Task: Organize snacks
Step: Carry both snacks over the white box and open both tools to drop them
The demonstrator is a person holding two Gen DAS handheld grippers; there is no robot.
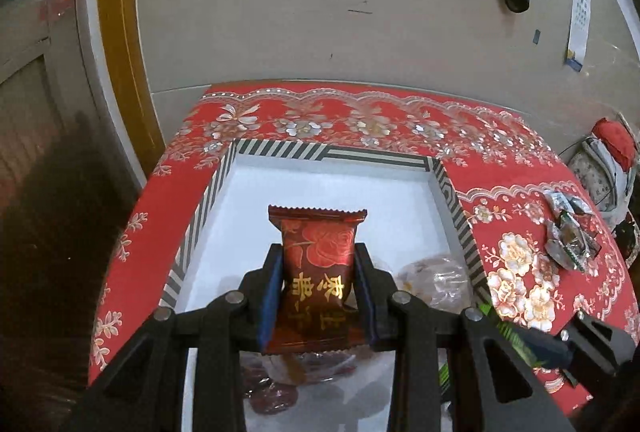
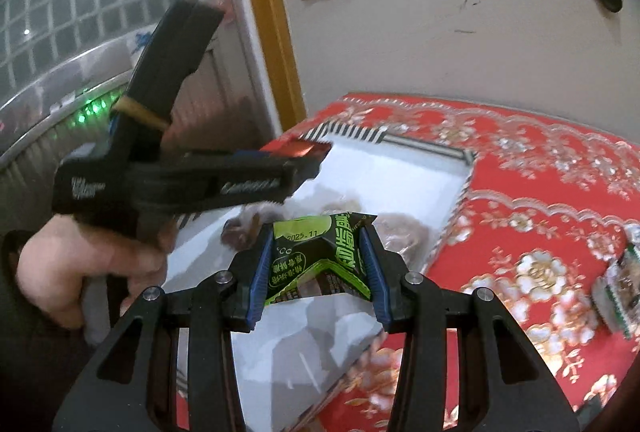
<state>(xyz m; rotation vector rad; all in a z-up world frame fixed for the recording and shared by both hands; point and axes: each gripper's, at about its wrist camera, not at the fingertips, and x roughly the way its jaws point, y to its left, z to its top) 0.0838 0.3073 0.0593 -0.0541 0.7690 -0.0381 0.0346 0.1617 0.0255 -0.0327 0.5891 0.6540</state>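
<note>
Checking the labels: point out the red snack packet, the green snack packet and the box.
red snack packet (image 1: 318, 252), left wrist view, rose print on its front.
green snack packet (image 2: 320, 256), right wrist view, creased middle.
box (image 1: 448, 187), left wrist view, striped right wall.

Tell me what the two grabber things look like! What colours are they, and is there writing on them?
Both are black plastic. The left gripper has blue ribbed pads inside its fingers and round silver bolts on angled black arms. The right gripper looks the same, with blue pads on its fingers. Seen from the side, the left one has pale blurry lettering, a tan band and a handle in a bare hand.
</note>
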